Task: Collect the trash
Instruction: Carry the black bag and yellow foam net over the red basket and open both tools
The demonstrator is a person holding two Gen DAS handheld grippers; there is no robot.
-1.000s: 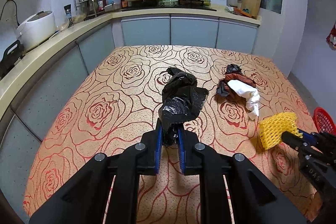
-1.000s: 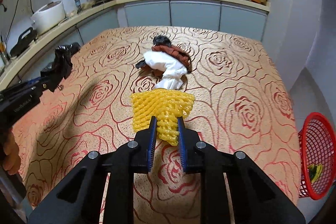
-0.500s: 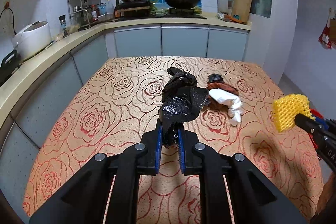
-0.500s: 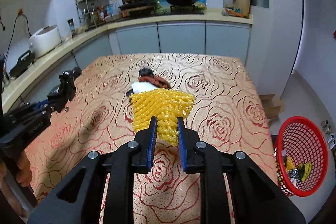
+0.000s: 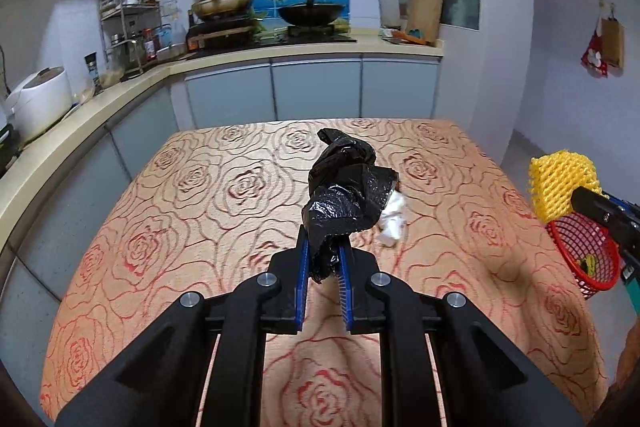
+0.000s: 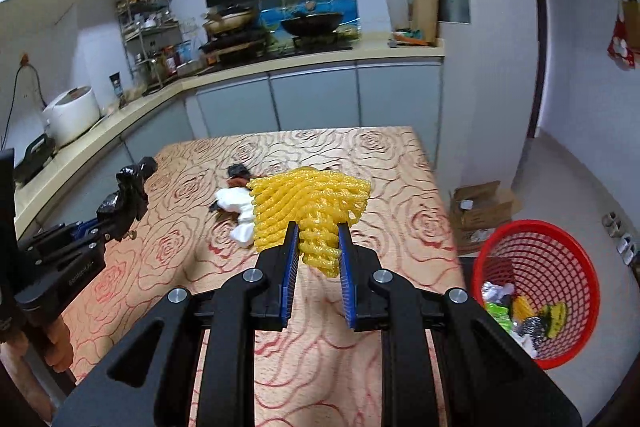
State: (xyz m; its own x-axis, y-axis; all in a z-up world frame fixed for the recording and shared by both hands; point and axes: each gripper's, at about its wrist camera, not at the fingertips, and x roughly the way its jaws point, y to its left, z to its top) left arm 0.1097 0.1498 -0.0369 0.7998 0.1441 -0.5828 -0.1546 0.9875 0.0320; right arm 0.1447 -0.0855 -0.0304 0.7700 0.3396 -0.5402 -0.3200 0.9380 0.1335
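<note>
My left gripper (image 5: 323, 251) is shut on a crumpled black plastic bag (image 5: 344, 187), lifted above the rose-patterned table (image 5: 200, 195). My right gripper (image 6: 318, 247) is shut on a yellow foam fruit net (image 6: 308, 203), also held up over the table. In the left wrist view the yellow net (image 5: 560, 183) and the right gripper show at the far right, above a red mesh basket (image 5: 584, 255). The right wrist view shows the red basket (image 6: 536, 287) on the floor to the right of the table, with several scraps in it. The black bag (image 6: 128, 195) appears at the left there.
A white tissue with brown and black scraps (image 6: 236, 207) lies mid-table, partly hidden behind the black bag in the left wrist view. A cardboard box (image 6: 484, 211) sits on the floor beyond the basket. Kitchen counters (image 5: 100, 99) run along the left and far sides.
Both grippers have risen and drawn back from the table with their loads, swinging toward the right. The red basket has come fully into view beside the table.
</note>
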